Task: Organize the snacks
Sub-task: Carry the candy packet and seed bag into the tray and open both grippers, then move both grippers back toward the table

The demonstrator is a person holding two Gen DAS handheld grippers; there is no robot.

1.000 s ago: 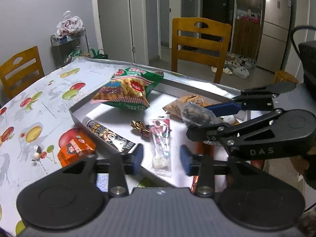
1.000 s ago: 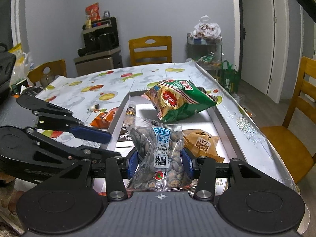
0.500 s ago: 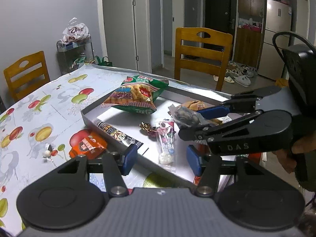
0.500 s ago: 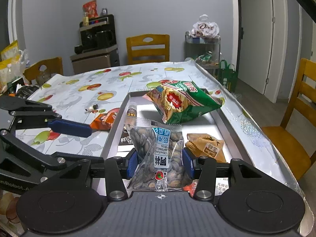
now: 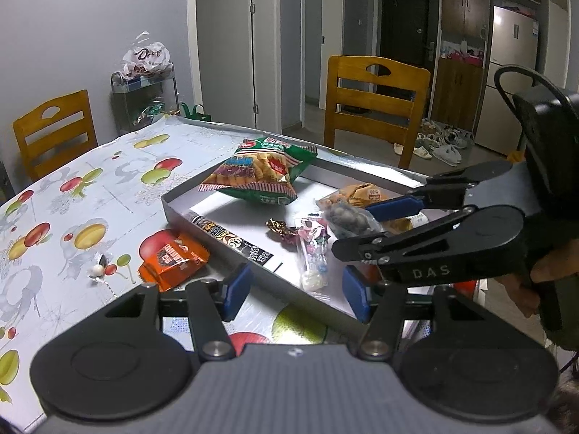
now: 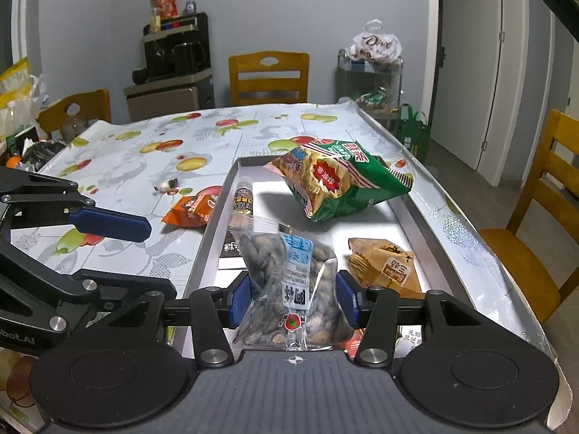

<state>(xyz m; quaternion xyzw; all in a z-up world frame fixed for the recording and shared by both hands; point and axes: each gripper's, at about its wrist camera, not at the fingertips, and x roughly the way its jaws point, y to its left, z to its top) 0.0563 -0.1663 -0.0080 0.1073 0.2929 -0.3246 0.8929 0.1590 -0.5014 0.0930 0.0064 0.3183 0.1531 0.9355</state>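
A grey tray (image 5: 173, 213) (image 6: 416, 224) lies on the fruit-print tablecloth. It holds a green chip bag (image 5: 257, 175) (image 6: 336, 177), a long dark snack bar (image 5: 228, 235) (image 6: 241, 199), a pink candy packet (image 5: 312, 253), a small foil candy (image 5: 278, 227) and a tan pastry pack (image 6: 387, 266). My right gripper (image 6: 293, 300) is shut on a clear bag of sunflower seeds (image 6: 293, 289) (image 5: 343, 217) above the tray's near end. My left gripper (image 5: 296, 291) is open and empty above the tray's near edge. An orange snack pack (image 5: 173, 258) (image 6: 191, 209) lies on the cloth outside the tray.
A small wrapped candy (image 5: 97, 271) (image 6: 166, 185) lies on the cloth. Wooden chairs (image 5: 376, 105) (image 6: 269, 77) stand around the table. A metal cart with a Dove bag (image 6: 372, 72) stands by the wall. A cabinet with a coffee machine (image 6: 177, 72) stands behind.
My left gripper has pulled back from the tray and opened wider. My right gripper holds the seed bag in much the same place, its top now tilted left.
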